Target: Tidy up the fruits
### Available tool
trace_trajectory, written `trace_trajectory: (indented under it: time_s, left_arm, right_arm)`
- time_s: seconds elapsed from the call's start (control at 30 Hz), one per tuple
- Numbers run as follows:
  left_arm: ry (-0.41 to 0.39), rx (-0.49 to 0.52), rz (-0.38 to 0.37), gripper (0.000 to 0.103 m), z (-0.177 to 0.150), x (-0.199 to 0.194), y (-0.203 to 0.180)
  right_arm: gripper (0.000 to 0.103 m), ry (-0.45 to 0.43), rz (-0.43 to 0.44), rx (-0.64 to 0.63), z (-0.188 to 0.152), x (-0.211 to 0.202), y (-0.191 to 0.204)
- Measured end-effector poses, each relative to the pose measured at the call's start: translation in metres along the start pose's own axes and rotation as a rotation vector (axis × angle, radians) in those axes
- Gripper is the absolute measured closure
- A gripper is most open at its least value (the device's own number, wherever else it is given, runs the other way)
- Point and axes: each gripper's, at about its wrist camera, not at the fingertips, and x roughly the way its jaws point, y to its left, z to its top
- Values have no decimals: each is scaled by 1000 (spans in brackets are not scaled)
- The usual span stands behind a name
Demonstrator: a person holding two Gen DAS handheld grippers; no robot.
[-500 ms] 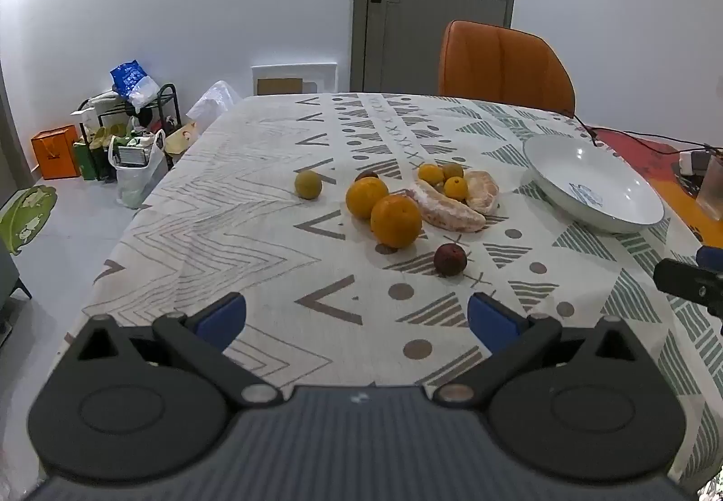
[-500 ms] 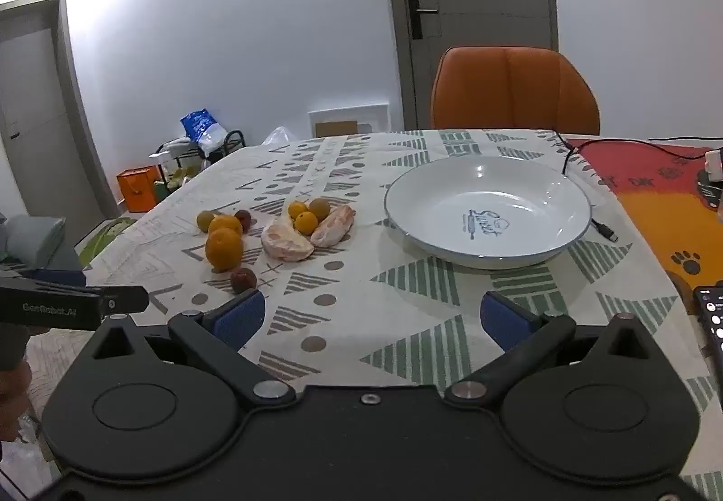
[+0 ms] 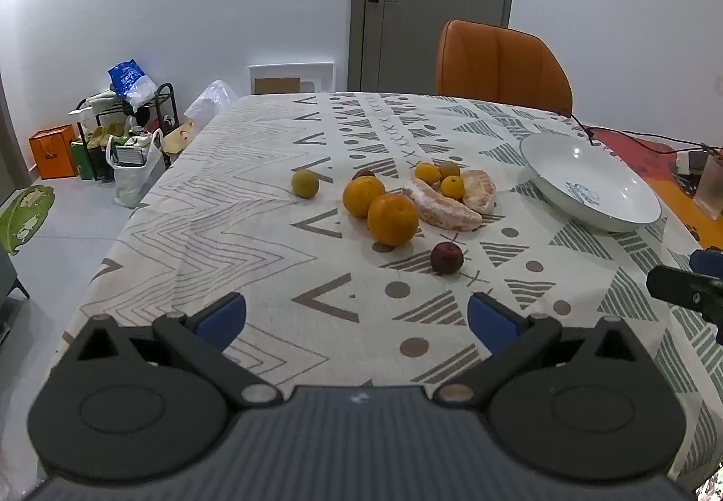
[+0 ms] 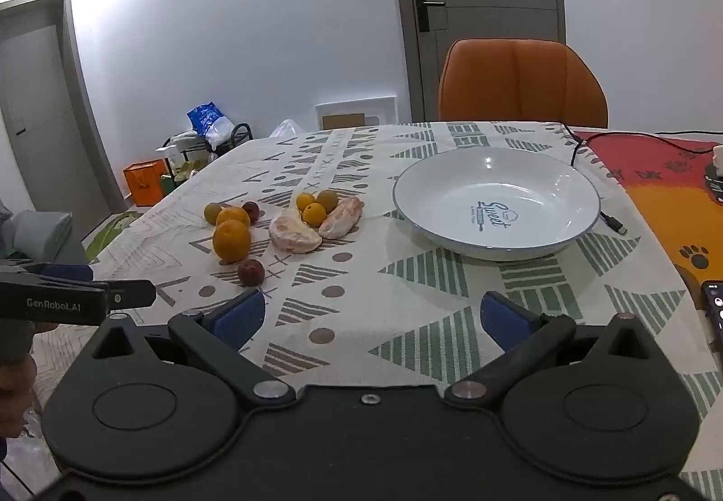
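Fruit, loose, on a tabletop (image 4: 406,297) under a cream cloth printed with grey and green triangles, none yet sorted.

Items, in a cluster left of the dish:
- two large round oranges, the nearer one (image 3: 392,219) touching the farther one (image 3: 363,196);
- two peeled pinkish pomelo segments, one long (image 3: 445,209) and one shorter (image 3: 479,190), lying side by side;
- two small yellow-orange citrus (image 3: 427,173) and a small brownish-green round fruit (image 3: 449,169), nestled against the segments;
- one dull green-yellow round fruit (image 3: 305,183), apart at the cluster's left;
- one dark red plum-like fruit (image 3: 446,257), nearest the grippers, and a second dark red fruit (image 4: 251,210) behind the oranges.

Receptacle: wide white shallow dish with a thin blue rim and blue printed lettering (image 4: 497,203), empty, well to the right of the fruit.

Tools: left gripper (image 3: 357,316), jaws spread wide with nothing between them, hovering over bare cloth short of the dark red fruit. Right gripper (image 4: 373,313), jaws likewise spread wide and empty, aimed between the fruit and the dish.

Step in hand, as judged: the start, an approach before any first pick. Task progress: nothing placed.

Next move, as judged: bring one gripper forward and down over a single fruit, likely the near dark red one since it stands clear of the others, centre it between the blue pads, close gently, then carry it to the dish. Round fruit may roll if nudged off-centre.
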Motion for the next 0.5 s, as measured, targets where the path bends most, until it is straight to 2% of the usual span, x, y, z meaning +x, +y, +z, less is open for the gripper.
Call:
trace_trajectory:
  time_s: [0.5]
  left_arm:
    - [2,-1,-6,0,1,1,3]
  right_arm:
    - [0,-1,-4,13,0,1,-4]
